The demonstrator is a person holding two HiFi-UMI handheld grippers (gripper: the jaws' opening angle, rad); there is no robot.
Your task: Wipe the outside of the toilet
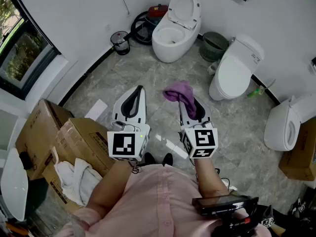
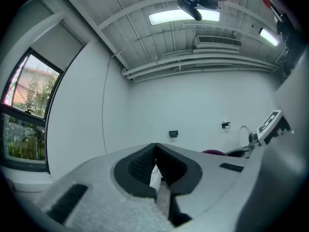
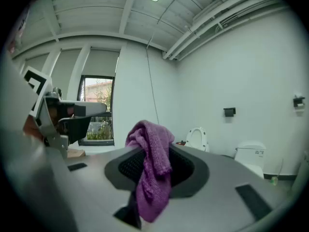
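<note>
Right tool (image 3: 154, 166) is clamped on the purple cloth (image 3: 153, 178), which is soft, light and hangs over the jaws. Left tool (image 2: 155, 153) has jaws together, nothing held. The toilet (image 1: 232, 75) w/ closed lid stands on the floor, well apart. Its shell is prob. hard and slippery. Cloth is best gripped at a thick fold.

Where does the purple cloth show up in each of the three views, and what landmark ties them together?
Head view: purple cloth at centre, clamped at the tip of the right tool.
Left gripper view: only a purple sliver, low and right of centre.
Right gripper view: cloth at centre, hanging between the jaws.
Shared landmark: the window, left of centre in all three views.
</note>
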